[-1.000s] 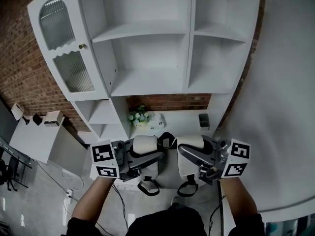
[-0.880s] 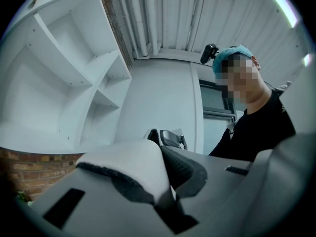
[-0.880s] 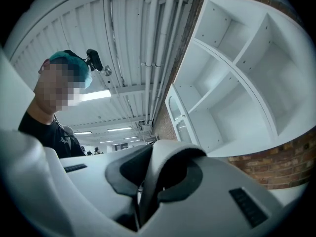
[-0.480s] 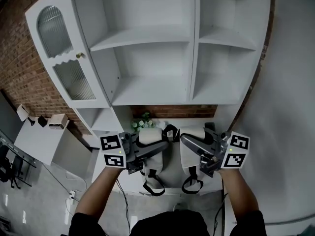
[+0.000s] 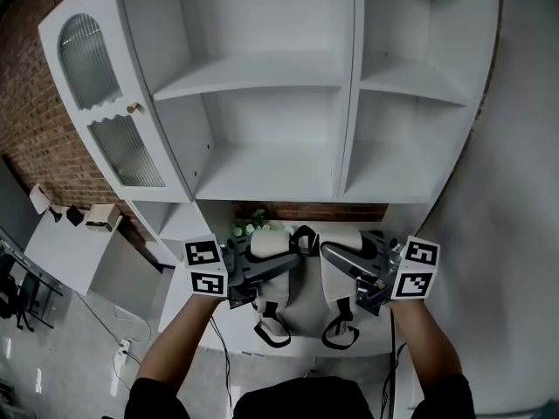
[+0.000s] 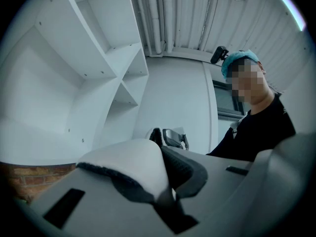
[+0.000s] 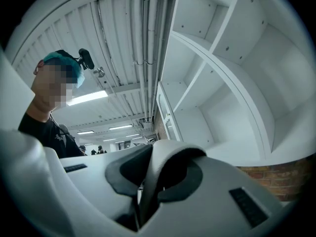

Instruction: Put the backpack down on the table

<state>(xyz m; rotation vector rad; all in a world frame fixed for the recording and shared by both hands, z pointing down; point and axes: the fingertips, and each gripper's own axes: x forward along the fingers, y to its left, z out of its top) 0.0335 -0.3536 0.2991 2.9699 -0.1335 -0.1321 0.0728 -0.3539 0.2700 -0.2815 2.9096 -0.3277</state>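
The backpack shows as two white padded shoulder straps with black edging, and I hold one in each gripper. In the head view my left gripper point(image 5: 272, 269) is shut on the left strap point(image 5: 269, 244). My right gripper point(image 5: 339, 258) is shut on the right strap point(image 5: 339, 288). A black top handle point(image 5: 303, 237) sits between the straps, and black webbing loops point(image 5: 271, 330) hang below. In the left gripper view the strap point(image 6: 131, 164) is pinched between that gripper's point(image 6: 165, 201) jaws. The right gripper view shows its strap point(image 7: 170, 157) clamped in that gripper point(image 7: 140, 204). The bag's body is hidden.
A tall white shelf unit point(image 5: 262, 85) with bare shelves fills the view ahead; its white counter point(image 5: 301, 319) lies under the straps. A small flower pot point(image 5: 248, 228) stands at the counter's back against brick. A white side table point(image 5: 65, 256) stands at left. A person point(image 6: 256, 127) shows behind.
Both grippers have carried the straps forward toward the shelf unit, so they now hang over its counter. The grips have not changed.
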